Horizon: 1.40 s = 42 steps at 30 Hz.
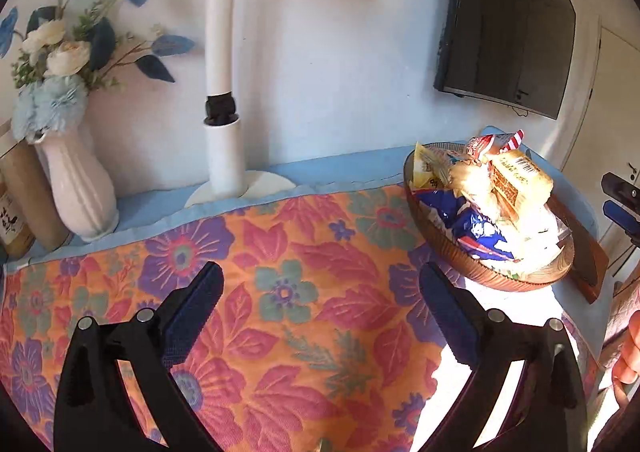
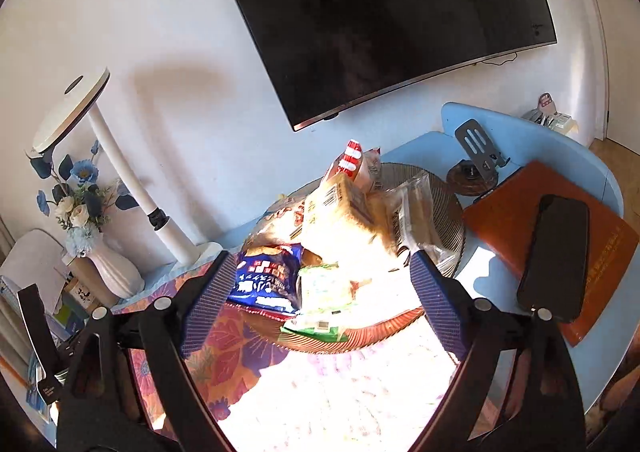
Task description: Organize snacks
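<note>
A round wooden tray at the table's right holds a heap of snack packs: a blue bag, a pale wrapped cake and a red-striped pack. My left gripper is open and empty over the flowered cloth, left of the tray. In the right wrist view my right gripper is open and empty just before the tray, with the blue bag, a green pack and the cake between its fingers' line of sight.
A white vase of flowers and a white lamp post stand at the back left. A wall TV hangs above. An orange book with a black phone and a metal stand lie right of the tray.
</note>
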Available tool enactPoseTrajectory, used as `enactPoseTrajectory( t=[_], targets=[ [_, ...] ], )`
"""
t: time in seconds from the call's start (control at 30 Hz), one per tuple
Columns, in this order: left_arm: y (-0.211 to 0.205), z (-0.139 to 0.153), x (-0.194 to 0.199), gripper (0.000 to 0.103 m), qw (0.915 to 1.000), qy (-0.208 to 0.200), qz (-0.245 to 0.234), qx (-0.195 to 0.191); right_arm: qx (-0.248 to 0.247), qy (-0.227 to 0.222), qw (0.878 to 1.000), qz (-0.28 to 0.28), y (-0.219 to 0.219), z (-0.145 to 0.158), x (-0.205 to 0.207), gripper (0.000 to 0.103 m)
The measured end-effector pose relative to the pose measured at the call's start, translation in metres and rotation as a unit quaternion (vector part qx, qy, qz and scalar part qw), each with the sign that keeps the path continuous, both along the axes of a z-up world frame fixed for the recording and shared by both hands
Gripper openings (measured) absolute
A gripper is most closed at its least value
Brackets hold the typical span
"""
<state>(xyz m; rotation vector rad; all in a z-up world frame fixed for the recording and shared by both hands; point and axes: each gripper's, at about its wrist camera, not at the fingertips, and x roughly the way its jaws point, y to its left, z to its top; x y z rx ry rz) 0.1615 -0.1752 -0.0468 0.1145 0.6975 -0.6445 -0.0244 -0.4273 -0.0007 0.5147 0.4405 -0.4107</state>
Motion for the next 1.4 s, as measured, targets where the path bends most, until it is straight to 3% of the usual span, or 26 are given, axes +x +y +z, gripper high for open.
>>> enactPoseTrajectory(
  t=[0.17, 0.3, 0.5, 0.67, 0.8, 1.07, 1.2, 1.4],
  targets=[
    [0.091, 0.004, -0.033, 0.097, 0.9962, -0.003, 0.085, -0.019, 0.014, 0.014, 0.997, 0.080, 0.070, -0.017, 0.019, 0.095],
    [0.119, 0.026, -0.064, 0.097, 0.9949, -0.030, 0.093, -0.025, -0.027, 0.026, 0.996, 0.075, 0.108, 0.000, 0.011, 0.095],
    [0.090, 0.061, -0.102, 0.097, 0.9963, -0.052, 0.016, -0.067, -0.075, 0.093, 0.993, 0.000, 0.111, 0.020, -0.023, 0.095],
    [0.079, 0.064, -0.142, 0.098, 0.9946, -0.086, 0.038, -0.043, -0.105, 0.124, 0.986, -0.036, 0.118, 0.017, -0.041, 0.095],
    [0.075, 0.061, -0.160, 0.098, 0.9906, -0.122, 0.061, -0.016, -0.107, 0.125, 0.985, -0.042, 0.127, 0.017, -0.052, 0.097],
    [0.077, 0.066, -0.171, 0.098, 0.9924, -0.100, 0.068, -0.021, -0.122, 0.110, 0.985, -0.046, 0.138, 0.026, -0.071, 0.100],
    [0.062, 0.078, -0.171, 0.098, 0.9933, -0.094, 0.054, -0.039, -0.117, 0.112, 0.985, -0.050, 0.136, 0.023, -0.078, 0.100],
    [0.037, 0.081, -0.181, 0.098, 0.9947, -0.092, 0.033, -0.030, -0.128, 0.120, 0.981, -0.080, 0.127, 0.021, -0.093, 0.100]
  ],
)
